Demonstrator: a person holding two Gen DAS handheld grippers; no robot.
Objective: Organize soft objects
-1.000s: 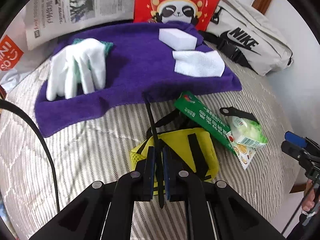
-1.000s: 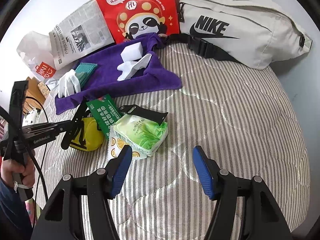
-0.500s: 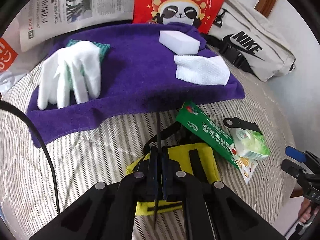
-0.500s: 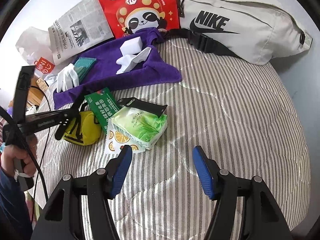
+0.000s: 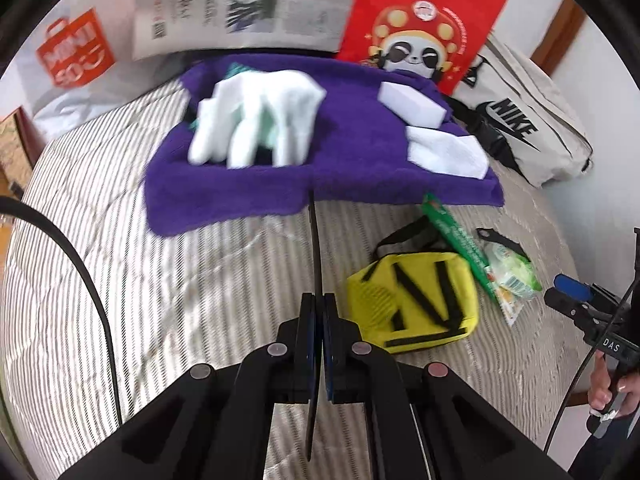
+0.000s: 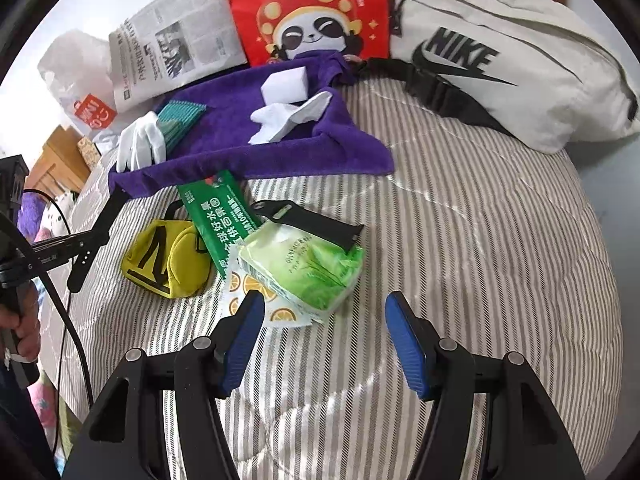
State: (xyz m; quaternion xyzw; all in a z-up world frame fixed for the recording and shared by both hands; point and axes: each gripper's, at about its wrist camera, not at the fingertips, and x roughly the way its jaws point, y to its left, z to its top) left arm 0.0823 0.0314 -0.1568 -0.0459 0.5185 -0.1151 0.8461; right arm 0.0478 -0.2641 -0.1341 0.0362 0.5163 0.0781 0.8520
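My left gripper [image 5: 318, 300] is shut on a thin black strap [image 5: 314, 240], held edge-on above the striped bed; in the right wrist view that strap [image 6: 96, 236] shows as a flat black band. A yellow pouch [image 5: 414, 300] lies to its right, also in the right wrist view [image 6: 168, 260]. A purple towel [image 5: 320, 160] carries a white glove [image 5: 256, 124], a white sponge block [image 5: 412, 104] and a white wipe [image 5: 446, 152]. My right gripper [image 6: 324, 320] is open and empty, just in front of a green tissue pack [image 6: 308, 268].
A green snack packet [image 6: 218, 216] and another black strap [image 6: 308, 220] lie by the tissue pack. A red panda bag [image 6: 308, 12], newspaper [image 6: 176, 44] and a white Nike bag [image 6: 500, 56] stand at the back. A cable [image 5: 80, 280] hangs at the left.
My left gripper has swung left and back, off the yellow pouch, still shut on the black strap. My right gripper has come a little closer to the tissue pack.
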